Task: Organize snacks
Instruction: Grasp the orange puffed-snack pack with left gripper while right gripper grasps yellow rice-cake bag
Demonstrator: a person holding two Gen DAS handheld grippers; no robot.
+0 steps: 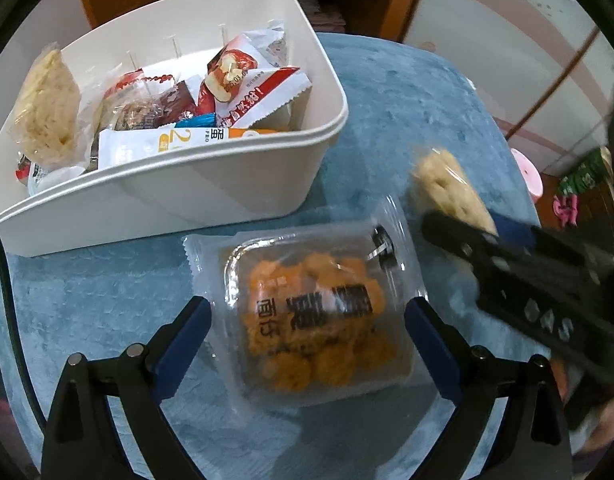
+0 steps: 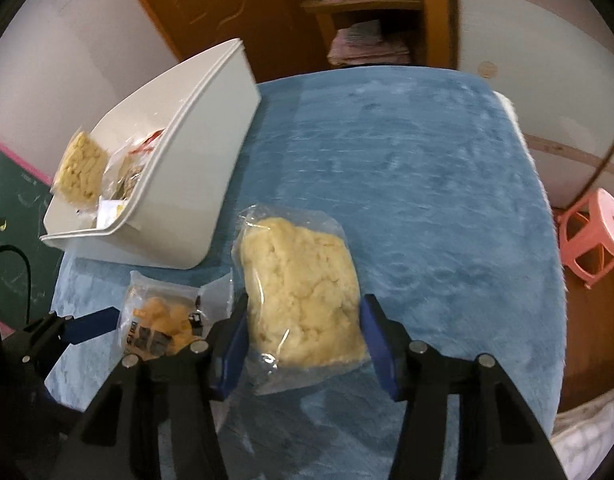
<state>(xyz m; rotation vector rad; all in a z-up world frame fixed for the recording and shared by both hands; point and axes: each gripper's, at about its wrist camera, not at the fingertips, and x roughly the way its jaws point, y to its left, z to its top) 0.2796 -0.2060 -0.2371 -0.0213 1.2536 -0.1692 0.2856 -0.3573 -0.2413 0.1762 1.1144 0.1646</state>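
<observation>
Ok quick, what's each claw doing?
Left gripper: open around the orange snack.
Right gripper: open around the pale snack.

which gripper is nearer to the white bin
Left. The left gripper straddles the orange snack pack lying just in front of the white bin. The right gripper straddles the pale snack bag, farther out to the bin's right.
</observation>
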